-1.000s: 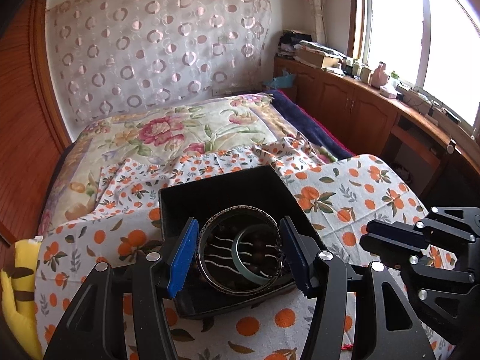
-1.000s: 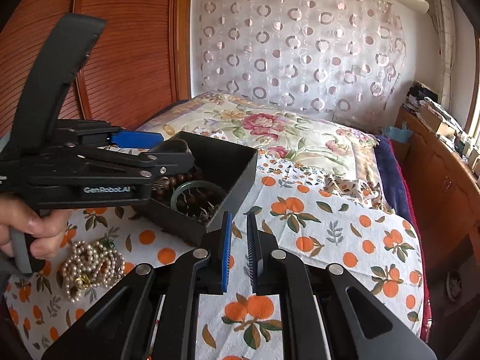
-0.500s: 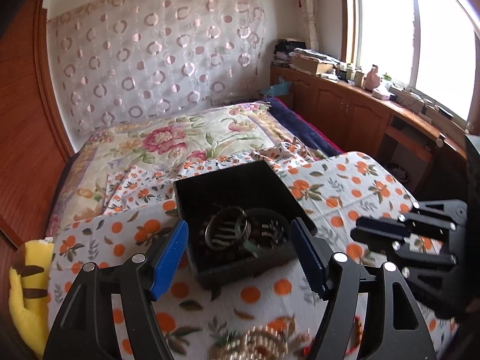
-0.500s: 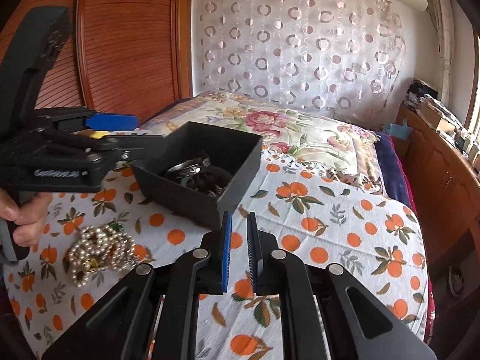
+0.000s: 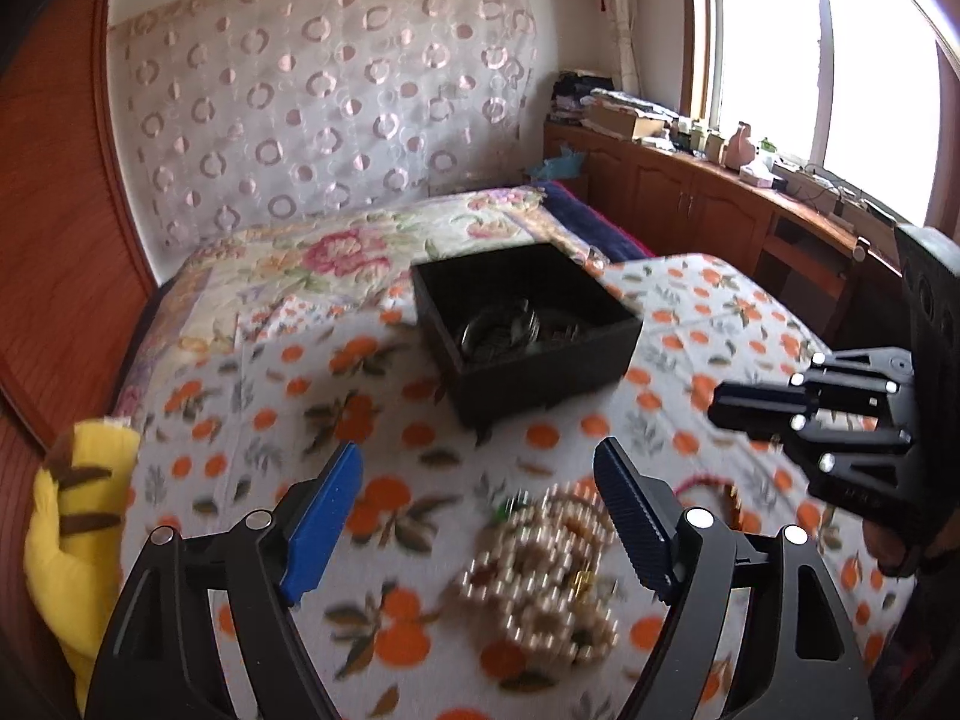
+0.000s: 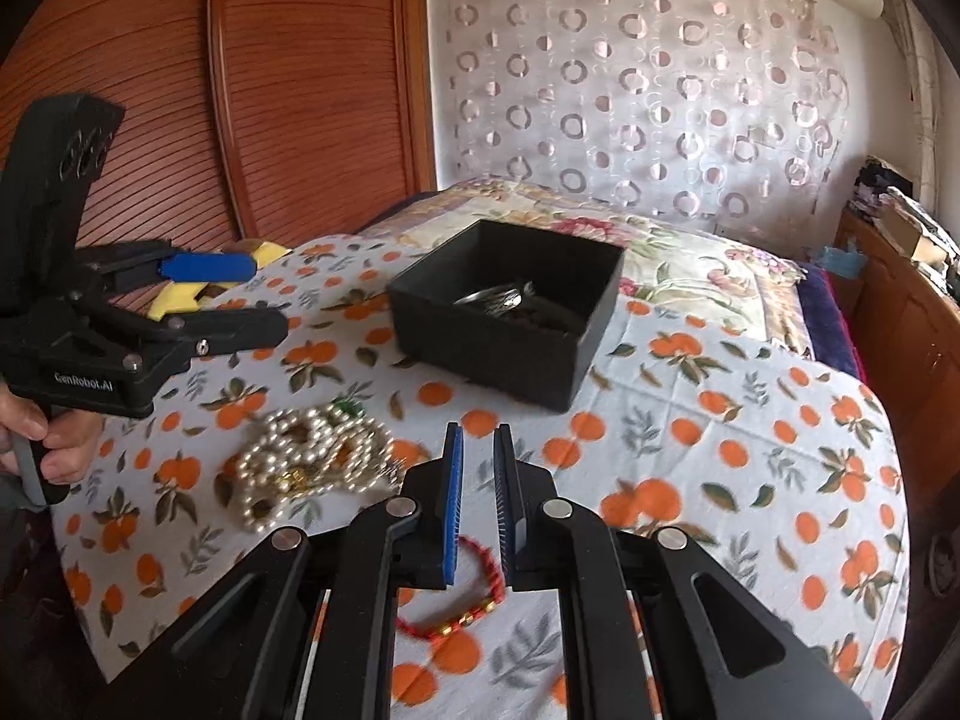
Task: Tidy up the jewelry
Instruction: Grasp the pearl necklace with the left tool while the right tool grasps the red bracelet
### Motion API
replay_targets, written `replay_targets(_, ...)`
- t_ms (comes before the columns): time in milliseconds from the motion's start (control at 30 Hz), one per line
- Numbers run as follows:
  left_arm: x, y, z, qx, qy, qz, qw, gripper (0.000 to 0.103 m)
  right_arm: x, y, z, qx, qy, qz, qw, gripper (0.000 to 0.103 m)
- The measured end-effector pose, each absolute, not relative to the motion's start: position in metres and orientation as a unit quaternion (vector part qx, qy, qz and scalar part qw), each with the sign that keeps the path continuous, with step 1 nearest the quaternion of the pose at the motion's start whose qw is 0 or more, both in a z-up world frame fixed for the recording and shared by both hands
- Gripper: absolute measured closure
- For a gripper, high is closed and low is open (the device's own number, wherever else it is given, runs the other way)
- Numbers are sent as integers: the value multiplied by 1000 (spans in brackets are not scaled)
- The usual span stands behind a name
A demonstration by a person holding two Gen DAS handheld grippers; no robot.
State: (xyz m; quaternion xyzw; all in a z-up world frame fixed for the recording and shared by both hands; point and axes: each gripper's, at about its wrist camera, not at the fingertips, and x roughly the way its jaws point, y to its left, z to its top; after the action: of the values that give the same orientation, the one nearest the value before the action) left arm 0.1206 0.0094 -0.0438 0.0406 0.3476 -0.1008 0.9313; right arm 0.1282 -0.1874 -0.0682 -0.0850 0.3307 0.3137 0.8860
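A black open box (image 5: 540,384) stands on the orange-print cloth, with silver bangles (image 5: 498,327) and dark beads inside. My left gripper (image 5: 480,456) hovers short of the box above a blurred heap of pearl necklaces (image 5: 540,564); its jaws are opening and nothing is between them. In the right wrist view the box (image 6: 480,354) lies ahead, the pearls (image 6: 306,456) to the left, and the left gripper (image 6: 252,294) at far left in a hand. My right gripper (image 6: 478,438) is shut on nothing, above a red bead bracelet (image 6: 474,600).
A yellow plush toy (image 5: 66,540) lies at the bed's left edge by the wooden wardrobe (image 6: 240,90). A floral quilt (image 5: 336,252) covers the far half of the bed. A wooden cabinet (image 5: 690,198) runs under the window on the right. The cloth drops off at the right edge.
The left gripper pulled back from over the box and its jaws widened, leaving the silver bangle in the box. The right gripper also drew back; the pearls and red bracelet came into view.
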Motion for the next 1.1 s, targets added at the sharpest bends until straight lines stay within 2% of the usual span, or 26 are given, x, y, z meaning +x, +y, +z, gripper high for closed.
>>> replay_targets(233,107,21,-75,29,383,-101,918,29,119,-178,-83,-81,350,324,875,85)
replay_targets(300,106,22,-81,25,390,-104,915,41,115,-175,-85,-82,354,326,873,85)
replay_targets(400,106,21,-90,19,401,-114,909,54,109,-173,-87,-83,355,333,870,85)
replay_targets(533,113,20,-95,4,412,-122,903,59,99,-170,-89,-87,357,336,867,85)
replay_targets(567,114,20,-96,0,413,-123,903,64,97,-169,-89,-85,358,338,866,85)
replay_targets(633,119,21,-99,-8,416,-127,900,66,93,-170,-90,-82,358,340,866,77)
replay_targets(700,125,23,-103,-17,422,-125,898,73,88,-170,-91,-80,357,340,866,77)
replay_targets(833,128,24,-106,-17,419,-122,899,74,84,-171,-92,-78,360,340,865,77)
replay_targets(967,123,21,-106,0,417,-118,901,83,84,-170,-93,-80,363,339,864,77)
replay_targets(1000,121,23,-104,-6,413,-115,903,86,84,-170,-93,-80,362,339,864,77)
replay_targets(1033,118,25,-101,-13,408,-115,906,95,84,-170,-93,-80,363,340,864,77)
replay_targets(1100,109,31,-90,-30,397,-110,911,96,84,-169,-93,-79,365,341,863,77)
